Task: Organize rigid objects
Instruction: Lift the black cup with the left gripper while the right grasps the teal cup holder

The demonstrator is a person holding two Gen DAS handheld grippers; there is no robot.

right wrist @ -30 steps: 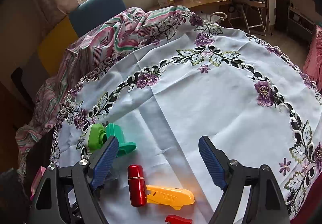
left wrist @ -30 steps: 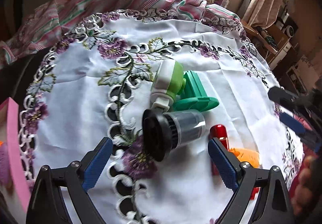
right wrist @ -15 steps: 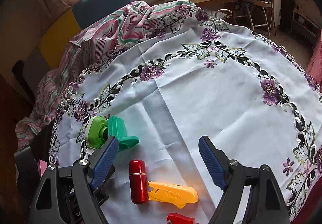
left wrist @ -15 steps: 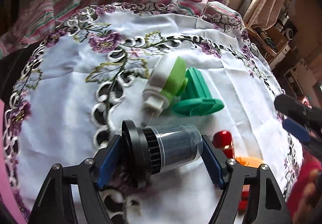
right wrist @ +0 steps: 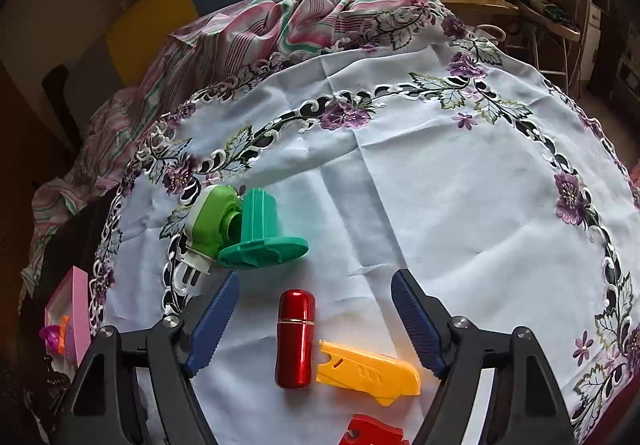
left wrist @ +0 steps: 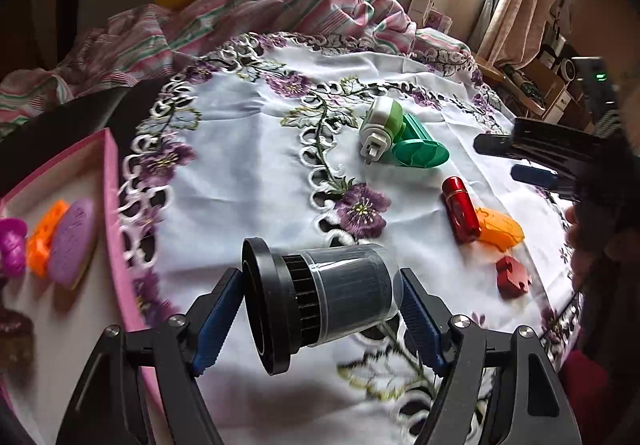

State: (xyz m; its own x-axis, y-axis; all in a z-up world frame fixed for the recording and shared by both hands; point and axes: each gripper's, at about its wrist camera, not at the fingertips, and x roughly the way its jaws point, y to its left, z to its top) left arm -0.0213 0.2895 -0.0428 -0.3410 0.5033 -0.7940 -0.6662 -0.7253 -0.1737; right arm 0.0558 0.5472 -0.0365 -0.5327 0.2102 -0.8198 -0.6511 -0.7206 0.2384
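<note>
The left gripper point(left wrist: 320, 319) is clamped end-to-end on the black cylindrical filter point(left wrist: 316, 299), lifted beside the pink tray point(left wrist: 114, 205), likely light, stiff and slick, so its ribbed collar suits gripping, while the right gripper point(right wrist: 316, 323) hangs unclenched over the red capsule point(right wrist: 295, 339).

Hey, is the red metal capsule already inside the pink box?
No, the red capsule lies on the white tablecloth beside the yellow plastic piece, while the pink box sits off at the table's edge.
</note>
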